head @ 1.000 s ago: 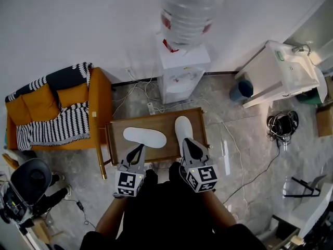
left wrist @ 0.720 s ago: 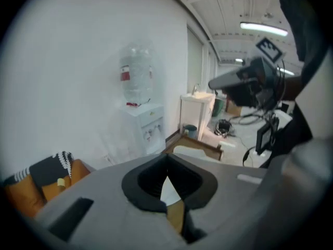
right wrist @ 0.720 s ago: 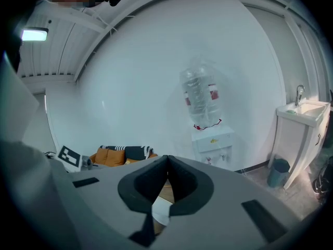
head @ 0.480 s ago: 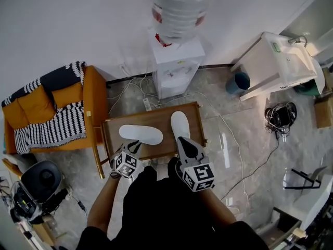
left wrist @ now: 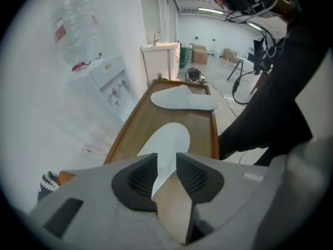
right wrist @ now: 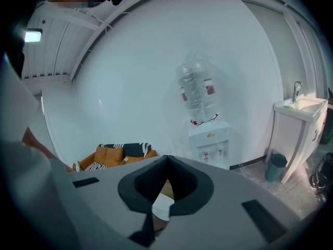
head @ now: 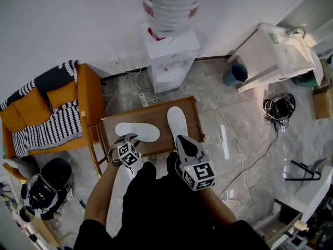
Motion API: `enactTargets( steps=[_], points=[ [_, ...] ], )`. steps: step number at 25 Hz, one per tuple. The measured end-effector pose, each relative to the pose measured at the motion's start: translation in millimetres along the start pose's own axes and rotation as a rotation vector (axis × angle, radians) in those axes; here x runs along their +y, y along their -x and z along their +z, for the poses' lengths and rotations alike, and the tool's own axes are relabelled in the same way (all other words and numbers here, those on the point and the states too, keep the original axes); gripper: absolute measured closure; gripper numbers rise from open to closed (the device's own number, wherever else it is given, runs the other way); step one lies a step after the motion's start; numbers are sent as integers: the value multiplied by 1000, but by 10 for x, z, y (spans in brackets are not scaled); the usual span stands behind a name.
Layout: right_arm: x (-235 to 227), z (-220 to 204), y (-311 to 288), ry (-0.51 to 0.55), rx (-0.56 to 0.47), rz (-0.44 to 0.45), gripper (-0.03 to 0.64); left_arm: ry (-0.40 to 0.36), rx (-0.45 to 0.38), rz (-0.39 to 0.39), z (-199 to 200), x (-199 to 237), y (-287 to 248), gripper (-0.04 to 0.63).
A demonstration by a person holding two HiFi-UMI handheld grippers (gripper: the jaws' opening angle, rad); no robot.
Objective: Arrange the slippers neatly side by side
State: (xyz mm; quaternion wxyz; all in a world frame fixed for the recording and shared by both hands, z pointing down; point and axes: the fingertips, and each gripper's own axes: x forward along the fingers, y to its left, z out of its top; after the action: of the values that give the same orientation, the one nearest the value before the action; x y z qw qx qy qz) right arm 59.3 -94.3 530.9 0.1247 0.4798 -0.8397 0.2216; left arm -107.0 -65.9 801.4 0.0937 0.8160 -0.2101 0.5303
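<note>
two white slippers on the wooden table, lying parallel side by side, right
Not parallel. Both are on the wooden table, but the left slipper lies across it while the right slipper points away from the person, so they sit roughly at right angles. The head view shows this.

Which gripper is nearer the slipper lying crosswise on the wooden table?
Left. The left gripper, jaws just opening, straddles the edge of the crosswise slipper; the right gripper sits at the heel of the other slipper.
</note>
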Motion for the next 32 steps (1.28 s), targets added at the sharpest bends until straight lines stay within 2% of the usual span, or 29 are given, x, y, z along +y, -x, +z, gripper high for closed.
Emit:
enactTargets(
  steps=[5, 11, 17, 20, 24, 32],
  points=[
    [-70, -16, -28, -7, 14, -7, 604, -19, 79, -29, -184, -3, -203, 471],
    [-135, -74, -97, -20, 43, -7, 604, -17, 121, -44, -277, 22, -364, 471],
    [-164, -108, -143, -29, 57, -11, 604, -107, 151, -41, -315, 22, -506, 468],
    [-199, -143, -156, -42, 65, -13, 604, -128, 161, -44, -306, 38, -561, 476],
    [-223, -149, -167, -56, 67, -19, 604, -98, 170, -38, -325, 108, -599, 541],
    [-242, -179, -140, -65, 62, -21, 604, 11, 171, -34, -348, 122, -553, 558]
  ],
)
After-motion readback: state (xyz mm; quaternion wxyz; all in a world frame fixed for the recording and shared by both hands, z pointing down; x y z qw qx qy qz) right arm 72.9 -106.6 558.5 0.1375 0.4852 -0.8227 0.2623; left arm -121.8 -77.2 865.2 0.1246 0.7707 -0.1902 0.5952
